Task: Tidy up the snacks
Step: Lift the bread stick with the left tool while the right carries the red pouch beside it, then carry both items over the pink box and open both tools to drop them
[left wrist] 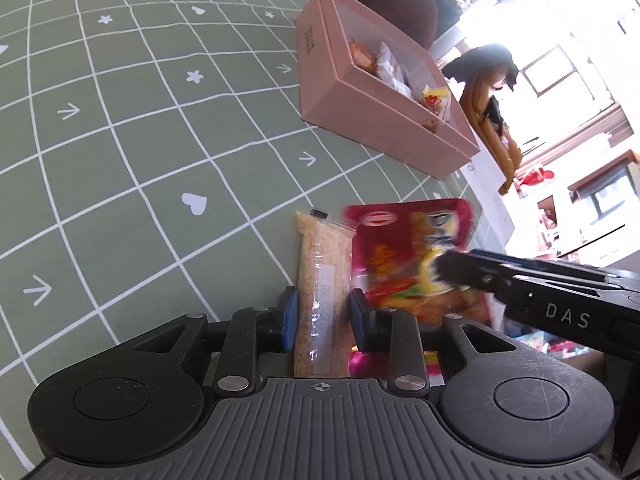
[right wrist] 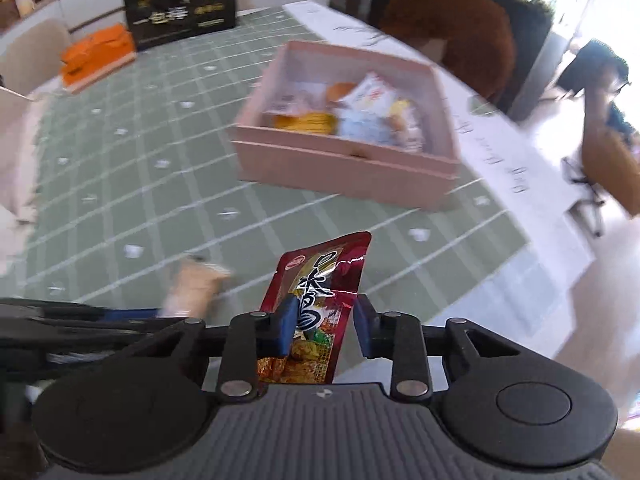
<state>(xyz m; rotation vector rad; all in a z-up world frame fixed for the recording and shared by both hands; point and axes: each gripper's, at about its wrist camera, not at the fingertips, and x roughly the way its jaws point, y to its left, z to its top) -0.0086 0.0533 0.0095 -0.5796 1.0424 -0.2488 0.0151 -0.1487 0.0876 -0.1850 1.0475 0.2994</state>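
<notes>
Left tongs (left wrist: 323,316): the blue pads are pressing both long sides of a narrow clear packet, so the jaws are standing only a little apart and gripping it.
Clear packet (left wrist: 322,280): a slim, rectangular plastic sleeve filled with tan, grainy crumbs; glossy film is catching the light, with a flat sealed end pointing away from the camera.
Right tongs (right wrist: 323,322): they are sitting narrowed around a red foil packet; the left pad is touching the foil, while a sliver of gap is showing at the right pad, so I cannot tell whether it is fully pinched.
Red foil packet (right wrist: 316,312): a shiny, crinkled pouch with printed lettering and a food picture, tilting up out of the jaws above the surface; in the left wrist view it is appearing just beside the clear packet (left wrist: 412,256).
Pink box (right wrist: 348,172): an open, rectangular cardboard tray with matte, smooth walls, resting on the surface well beyond both packets; its short side is also showing in the left wrist view (left wrist: 360,120).
Box contents (right wrist: 360,116): several crumpled wrappers, white, yellow and orange, are lying heaped inside.
Surface (left wrist: 120,160): a soft green cloth is covering it, gridded with white lines and small hearts, flowers and arrows.
Far end: an orange block (right wrist: 98,56) and a black printed carton (right wrist: 180,4) are standing there.
</notes>
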